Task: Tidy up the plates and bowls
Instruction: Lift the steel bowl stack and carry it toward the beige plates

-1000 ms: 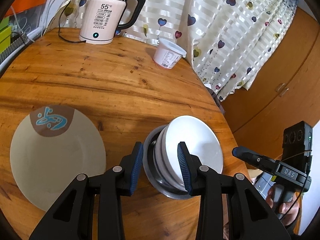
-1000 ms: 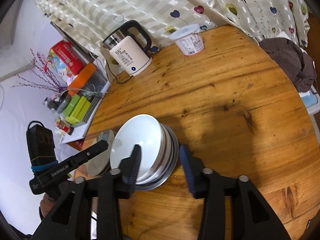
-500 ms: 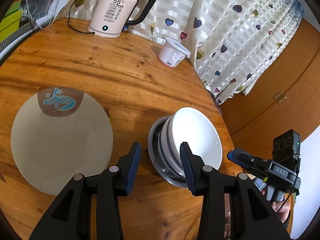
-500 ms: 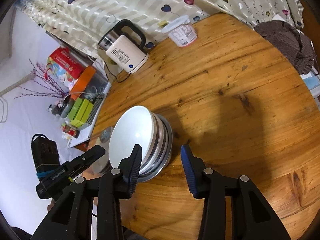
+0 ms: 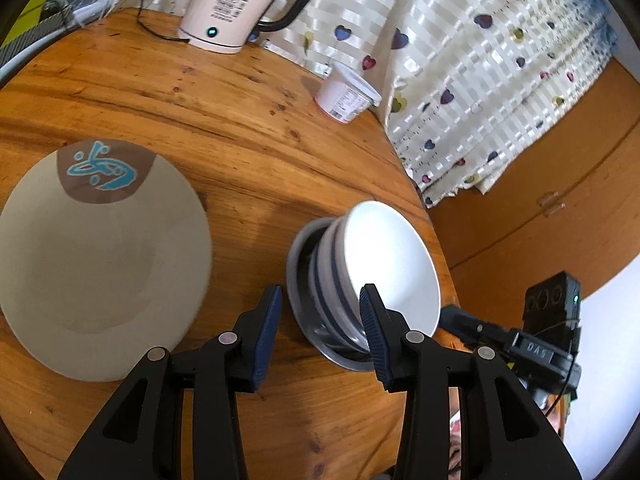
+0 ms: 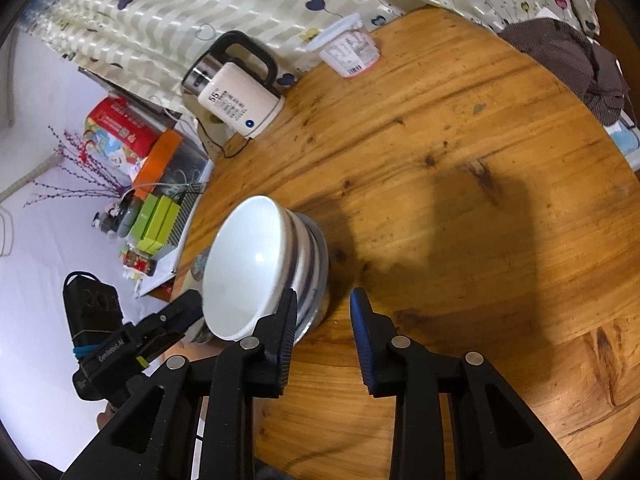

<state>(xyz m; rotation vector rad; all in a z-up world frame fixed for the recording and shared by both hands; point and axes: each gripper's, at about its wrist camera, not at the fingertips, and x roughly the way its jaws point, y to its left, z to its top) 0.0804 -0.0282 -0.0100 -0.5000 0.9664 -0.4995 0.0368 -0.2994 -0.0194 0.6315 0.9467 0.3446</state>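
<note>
Atop round wooden table [image 5: 224,112], kettle [image 5: 232,4], heart-print curtain [image 5: 480,60]

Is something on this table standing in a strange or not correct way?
Yes. The white bowl leans steeply inside the metal bowl near the table edge, its opening turned sideways, not nested flat. The beige plate lies flat; the kettle stands upright.

One round wooden surface [image 5: 224,120] carries one flat beige plate [image 5: 100,248] with a brown-and-blue motif, and one stack of bowls [image 5: 360,280]: a white bowl on top, striped bowls beneath whose number cannot be told, and one metal dish at the base. Also present: one electric kettle [image 5: 232,4], one lidded plastic tub [image 5: 346,96], and two handheld grippers, left [image 5: 320,324] and right [image 6: 324,332].
</note>
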